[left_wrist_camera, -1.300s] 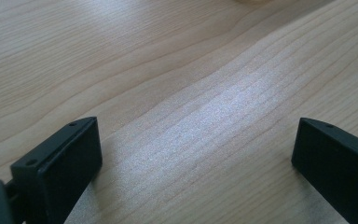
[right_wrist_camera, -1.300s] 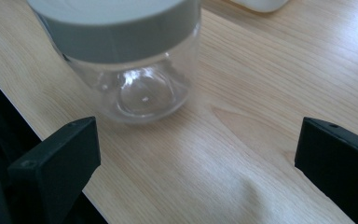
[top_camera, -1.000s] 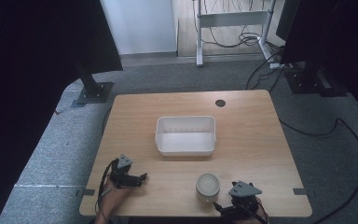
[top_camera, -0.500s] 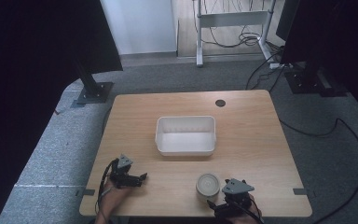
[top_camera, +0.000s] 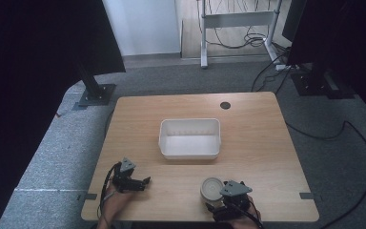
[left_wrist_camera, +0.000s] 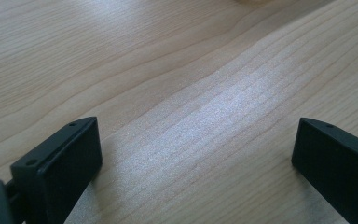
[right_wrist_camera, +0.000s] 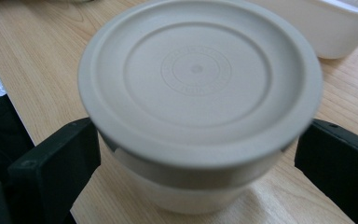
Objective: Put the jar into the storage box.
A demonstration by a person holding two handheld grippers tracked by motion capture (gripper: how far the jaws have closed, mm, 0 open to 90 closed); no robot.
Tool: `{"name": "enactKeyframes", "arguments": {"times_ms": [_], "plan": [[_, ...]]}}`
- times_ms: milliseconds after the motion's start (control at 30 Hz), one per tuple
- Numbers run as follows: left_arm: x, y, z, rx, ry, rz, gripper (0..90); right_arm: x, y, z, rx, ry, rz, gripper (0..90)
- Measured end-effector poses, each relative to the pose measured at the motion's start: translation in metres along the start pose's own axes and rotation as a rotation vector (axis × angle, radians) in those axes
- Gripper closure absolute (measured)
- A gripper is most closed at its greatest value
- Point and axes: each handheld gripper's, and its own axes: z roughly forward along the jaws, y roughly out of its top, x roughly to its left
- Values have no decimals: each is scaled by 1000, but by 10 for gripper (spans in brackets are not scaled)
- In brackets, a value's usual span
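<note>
A round cream container with a lid (top_camera: 212, 187) stands near the table's front edge, right of the middle. My right gripper (top_camera: 219, 200) is open right behind it. In the right gripper view the container (right_wrist_camera: 198, 74) sits between the two black jaws, which flank its body without visibly squeezing it. My left gripper (top_camera: 143, 182) rests low at the front left, pointing right. In the left gripper view its jaws (left_wrist_camera: 196, 154) stand wide apart over bare wood, holding nothing.
A white rectangular bin (top_camera: 189, 151), with nothing in it, sits at the middle of the wooden table (top_camera: 257, 143), and its corner appears beyond the container (right_wrist_camera: 317, 28). A dark cable hole (top_camera: 225, 105) marks the far edge. Black stands and cables surround the table.
My right gripper has slid left and forward, so its jaws now straddle the lidded container. The left gripper has stayed put.
</note>
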Motion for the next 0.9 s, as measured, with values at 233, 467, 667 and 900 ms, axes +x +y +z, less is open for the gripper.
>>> {"name": "enactKeyframes", "arguments": {"times_ms": [233,467,667,900], "plan": [[0,0,0,0,0,0,12,1,4,9,10,2,-1,15],[0,0,0,0,0,0,12,2,8,16,14,7,-3,44],[0,0,0,0,0,0,12,4,9,18,21,-18,-17,93],[0,0,0,0,0,0,12,5,12,17,34,-44,3,94]]}}
